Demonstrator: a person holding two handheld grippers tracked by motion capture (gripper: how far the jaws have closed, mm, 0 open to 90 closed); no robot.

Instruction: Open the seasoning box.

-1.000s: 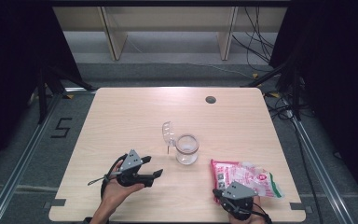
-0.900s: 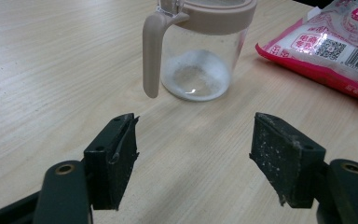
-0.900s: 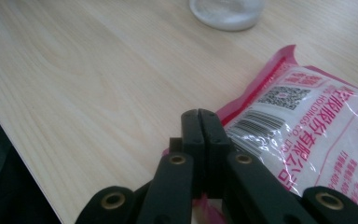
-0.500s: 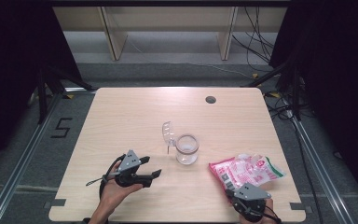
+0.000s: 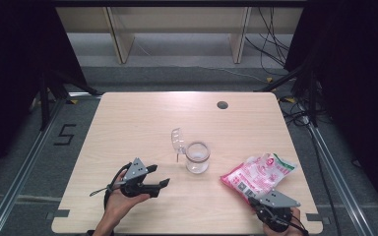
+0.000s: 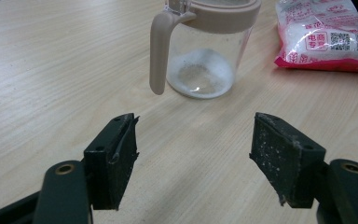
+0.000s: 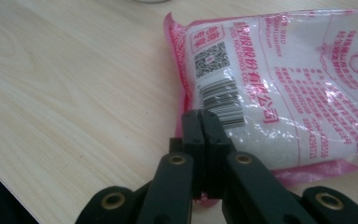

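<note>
Right gripper (image 7: pixel 200 122): jaws pressed together, pinching the near edge of the pink sugar bag (image 7: pixel 279 84). Bag is laid flat at the table's (image 5: pixel 128 128) near right, long axis running away rightward. Left gripper (image 6: pixel 193 154) is spread, aimed at the glass jar (image 6: pixel 205 51), handle facing it, lid flipped up. Pale wood tabletop; dark surroundings.

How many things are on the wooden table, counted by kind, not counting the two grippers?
Clear glass jar with beige handle, flip lid open: 1
Pink and white plastic bag of white granules: 1
Total: 2
</note>
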